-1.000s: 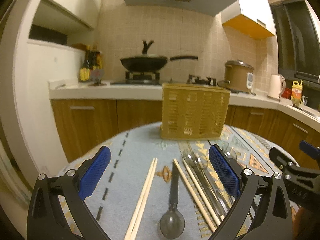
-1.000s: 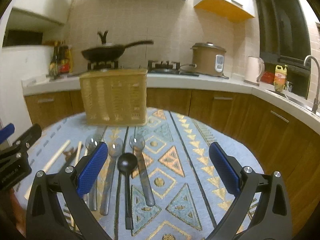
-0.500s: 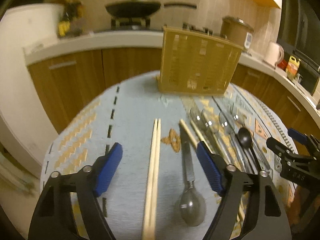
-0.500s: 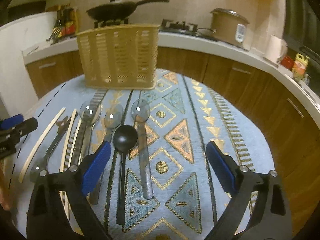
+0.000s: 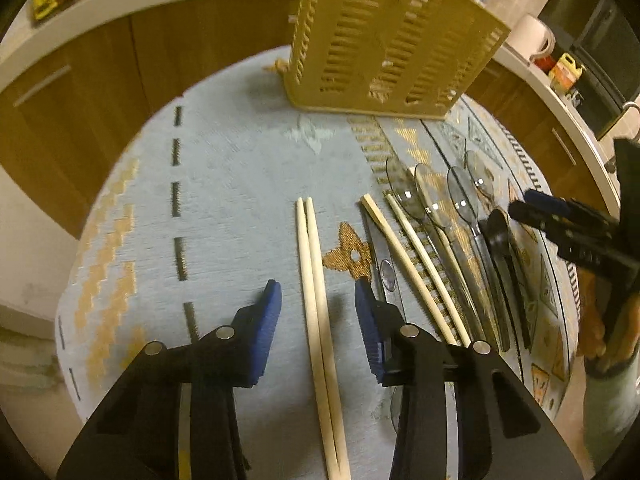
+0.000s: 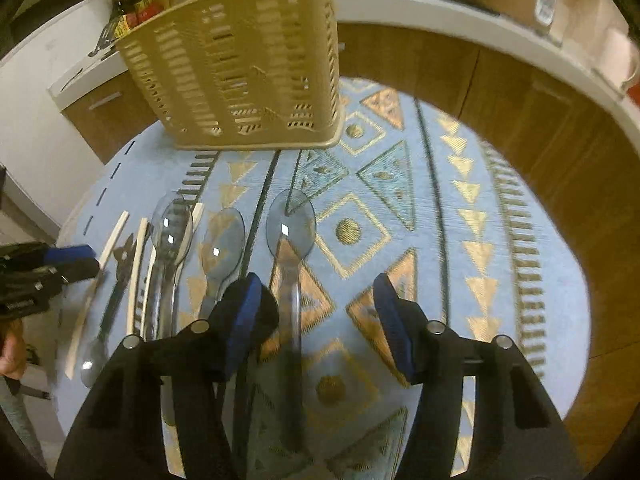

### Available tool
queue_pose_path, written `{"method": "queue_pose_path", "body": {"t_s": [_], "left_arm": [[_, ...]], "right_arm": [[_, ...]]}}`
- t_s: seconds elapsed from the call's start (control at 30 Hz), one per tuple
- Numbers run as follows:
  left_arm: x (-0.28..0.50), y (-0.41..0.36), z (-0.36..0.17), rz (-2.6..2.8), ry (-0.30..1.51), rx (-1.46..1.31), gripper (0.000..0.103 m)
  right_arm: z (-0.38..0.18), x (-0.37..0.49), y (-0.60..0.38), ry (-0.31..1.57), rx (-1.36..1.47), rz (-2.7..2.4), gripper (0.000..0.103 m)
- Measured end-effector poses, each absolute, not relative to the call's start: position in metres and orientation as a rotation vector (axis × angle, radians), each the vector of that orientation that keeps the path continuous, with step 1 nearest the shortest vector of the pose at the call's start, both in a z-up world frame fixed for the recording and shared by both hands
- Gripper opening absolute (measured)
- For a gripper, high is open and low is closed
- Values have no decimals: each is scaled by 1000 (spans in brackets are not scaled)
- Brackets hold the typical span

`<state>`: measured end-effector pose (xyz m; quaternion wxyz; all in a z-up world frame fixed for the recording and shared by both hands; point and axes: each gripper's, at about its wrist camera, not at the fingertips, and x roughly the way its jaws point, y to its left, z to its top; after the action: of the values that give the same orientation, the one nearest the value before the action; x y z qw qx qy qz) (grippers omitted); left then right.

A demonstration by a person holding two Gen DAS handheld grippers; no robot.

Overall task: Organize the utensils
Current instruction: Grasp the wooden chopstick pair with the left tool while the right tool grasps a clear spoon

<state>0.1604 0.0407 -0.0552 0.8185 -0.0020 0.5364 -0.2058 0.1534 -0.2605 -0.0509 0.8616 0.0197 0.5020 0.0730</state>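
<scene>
Chopsticks (image 5: 316,292), a pale pair lying side by side, run up the middle of the left wrist view, right between the blue pads of the left gripper (image 5: 318,300), which is closing but not touching them yet. Over in the right wrist view, the right gripper (image 6: 316,300) is closing too, straddling the handle of a clear plastic spoon (image 6: 291,236), no contact. Tan slotted utensil basket (image 6: 240,60) stands at the top, on the patterned blue tablecloth (image 6: 480,200).
</scene>
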Motion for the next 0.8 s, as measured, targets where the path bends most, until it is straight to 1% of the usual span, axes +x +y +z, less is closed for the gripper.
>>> {"method": "queue_pose_path", "body": {"t_s": [0.1, 0.17, 0.37, 0.47, 0.5, 0.57, 0.6, 0.7, 0.8], "left_arm": [[168, 32, -59, -426, 1161, 26, 34], [171, 32, -58, -422, 1171, 35, 32], [178, 24, -59, -426, 1189, 62, 32], [181, 17, -60, -428, 1201, 93, 32], [182, 13, -61, -427, 1207, 110, 32], [182, 8, -62, -425, 1213, 134, 32], [183, 6, -62, -423, 1217, 145, 32], [185, -6, -64, -412, 1228, 192, 32], [186, -20, -66, -392, 1229, 256, 31]], "right_arm": [[-56, 169, -260, 1105, 58, 173, 50], [-58, 175, -258, 1100, 49, 181, 48], [-62, 191, -238, 1142, -29, 177, 48], [-66, 196, -228, 1149, -82, 156, 44], [-67, 198, -224, 1150, -102, 152, 41], [-68, 201, -217, 1149, -124, 145, 40], [-69, 204, -212, 1148, -133, 145, 36], [-69, 209, -199, 1145, -156, 157, 30], [-68, 213, -190, 1135, -172, 165, 30]]}}
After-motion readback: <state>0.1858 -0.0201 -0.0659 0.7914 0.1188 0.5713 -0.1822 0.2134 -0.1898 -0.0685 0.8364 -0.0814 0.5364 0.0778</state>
